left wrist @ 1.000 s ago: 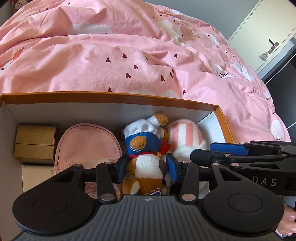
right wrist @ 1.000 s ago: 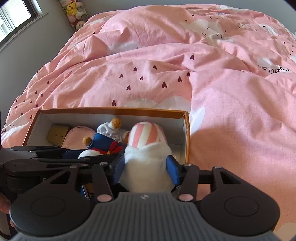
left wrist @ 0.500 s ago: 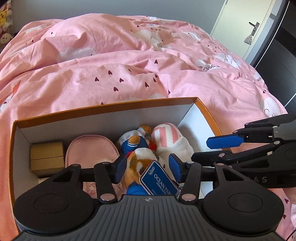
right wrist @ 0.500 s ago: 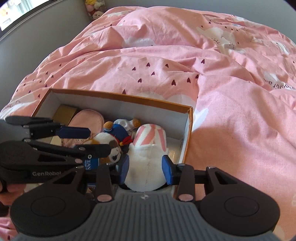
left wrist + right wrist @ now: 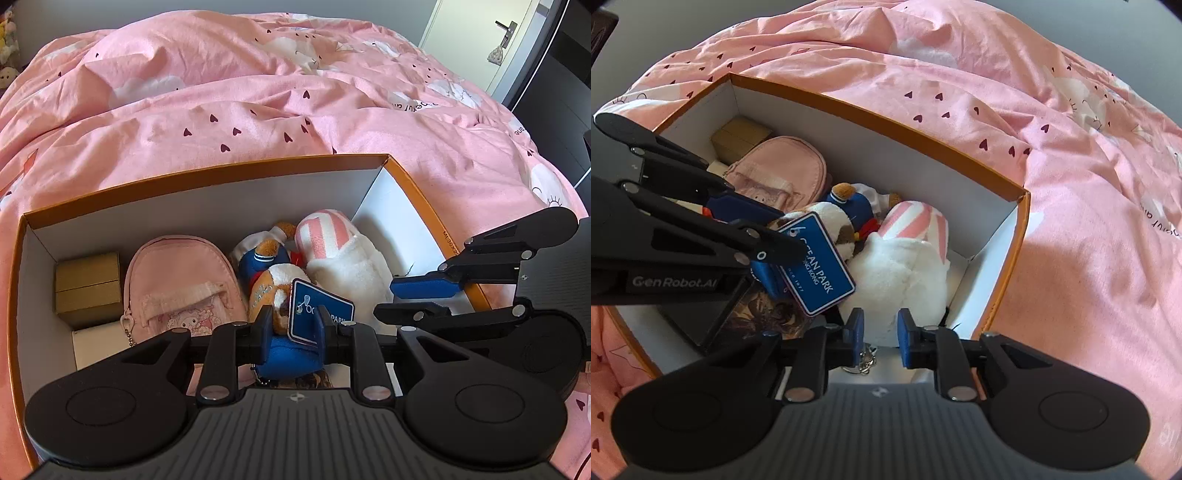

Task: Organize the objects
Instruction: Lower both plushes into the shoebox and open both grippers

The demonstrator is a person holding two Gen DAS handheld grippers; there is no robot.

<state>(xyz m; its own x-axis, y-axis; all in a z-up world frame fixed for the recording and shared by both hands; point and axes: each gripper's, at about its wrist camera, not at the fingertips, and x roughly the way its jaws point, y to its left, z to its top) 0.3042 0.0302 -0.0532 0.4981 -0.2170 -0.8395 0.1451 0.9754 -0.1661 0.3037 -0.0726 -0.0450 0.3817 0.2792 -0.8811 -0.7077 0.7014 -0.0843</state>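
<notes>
Change: both toys, a second ago upright between wide fingers, now lie lower in the box (image 5: 413,206).
Left gripper (image 5: 291,332): fingers closing, narrow, on the blue base of the bear toy (image 5: 275,291) beside its blue tag (image 5: 320,314).
Right gripper (image 5: 881,332): fingers closing to a narrow gap at the near end of the white striped toy (image 5: 905,266); a hold I cannot confirm.
Meaning: packing looks nearly done; letting go remains.
Edges: striped toy lies near the right wall; bear touches the pink pouch (image 5: 177,280); gold box (image 5: 88,286) fills the left corner.
Room: tight inside, open above and over the bed (image 5: 258,103).
</notes>
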